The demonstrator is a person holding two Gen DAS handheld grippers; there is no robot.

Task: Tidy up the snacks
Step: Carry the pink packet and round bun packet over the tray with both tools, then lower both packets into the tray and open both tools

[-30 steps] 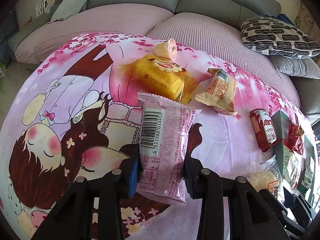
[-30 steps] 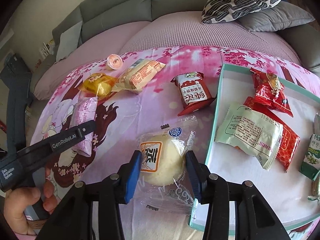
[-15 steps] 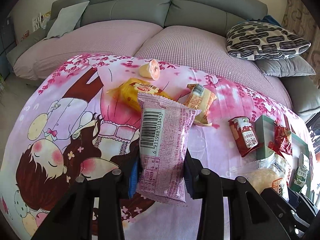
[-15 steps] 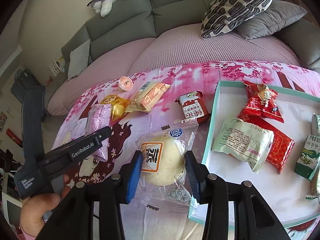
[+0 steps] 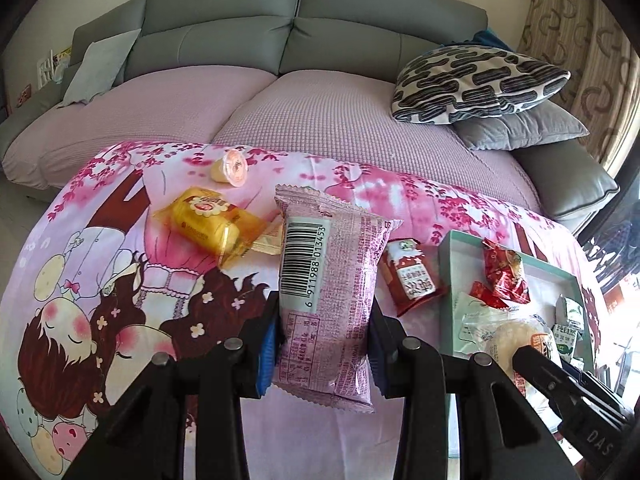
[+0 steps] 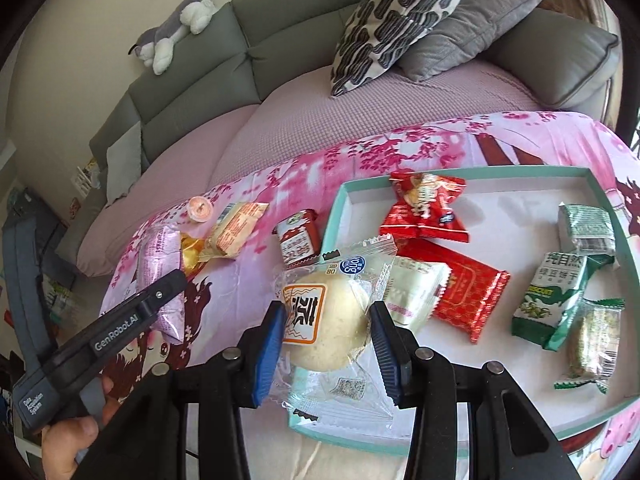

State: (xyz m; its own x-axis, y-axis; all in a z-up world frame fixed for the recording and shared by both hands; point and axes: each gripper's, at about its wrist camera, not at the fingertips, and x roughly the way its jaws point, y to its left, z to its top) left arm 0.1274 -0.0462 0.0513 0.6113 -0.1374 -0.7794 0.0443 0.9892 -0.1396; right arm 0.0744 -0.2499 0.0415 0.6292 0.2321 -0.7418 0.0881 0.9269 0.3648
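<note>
left claw: my left gripper (image 5: pixel 324 344) is clamped partway closed on the pink packet (image 5: pixel 330 296), pads pressing both long sides, barcode face up
right claw: my right gripper (image 6: pixel 326 344) is pinched on the clear-wrapped bun (image 6: pixel 326 320), jaws about as narrow as the bun is wide
what changed, left: a second ago the pink packet hung low over the cartoon cloth (image 5: pixel 120 280); now I have carried it up and toward the tray, and it covers most of the beige packet (image 5: pixel 272 236)
what changed, right: the bun was beside the teal tray (image 6: pixel 334 220) edge; now it hangs over the tray's near-left corner, above the pale green packet (image 6: pixel 416 292)
left behind: yellow packet (image 5: pixel 208 224), jelly cup (image 5: pixel 232 168) and dark red packet (image 5: pixel 410 280) are on the cloth, outside the tray
meaning: both loads are airborne and tray-bound; I judge the bun is nearly ready to set down, the pink packet follows, then four snacks remain
</note>
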